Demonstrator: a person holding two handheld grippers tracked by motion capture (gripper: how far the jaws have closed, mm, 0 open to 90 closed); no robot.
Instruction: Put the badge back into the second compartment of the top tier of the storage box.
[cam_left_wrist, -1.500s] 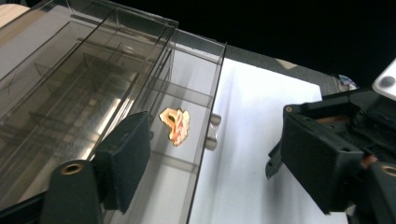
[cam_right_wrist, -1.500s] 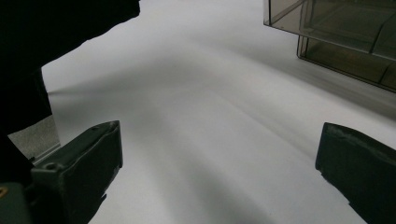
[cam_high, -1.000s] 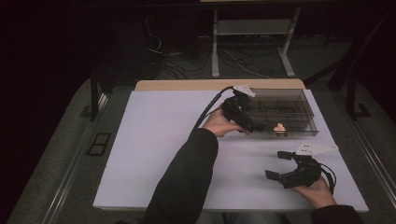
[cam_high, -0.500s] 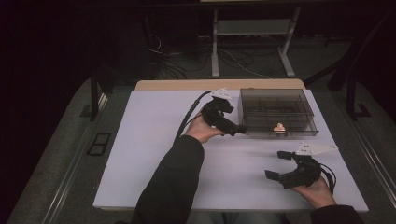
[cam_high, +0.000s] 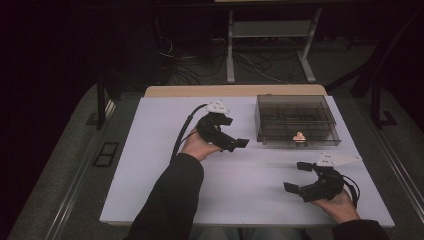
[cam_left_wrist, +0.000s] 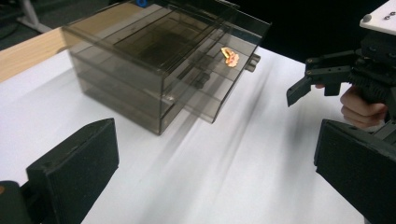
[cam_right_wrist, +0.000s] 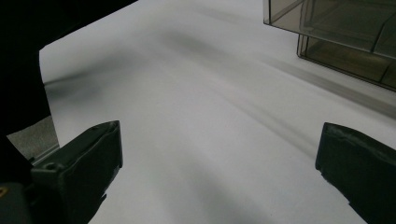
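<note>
On the white table (cam_high: 150, 165), toward its far right side, stands a smoky clear drawer box (cam_high: 295, 119) with a small orange object (cam_high: 299, 136) lying inside near its front edge; in the left gripper view the same orange piece (cam_left_wrist: 229, 56) shows in an upper drawer that is pulled partly out of the box (cam_left_wrist: 140, 60). The left gripper (cam_high: 231, 141) hovers just left of the box, its jaws spread wide with nothing between them, pointed toward the box so that the orange object lies ahead of them and apart. The right gripper (cam_high: 296, 176) is held near the table's front right, well apart from the box and nearer the person than it, jaws likewise spread and empty; it also appears at the right of the left gripper view (cam_left_wrist: 306, 77). In the right gripper view only a corner of the box (cam_right_wrist: 336, 32) shows at upper right, beyond the open jaws, over bare white tabletop (cam_right_wrist: 196, 116).
</note>
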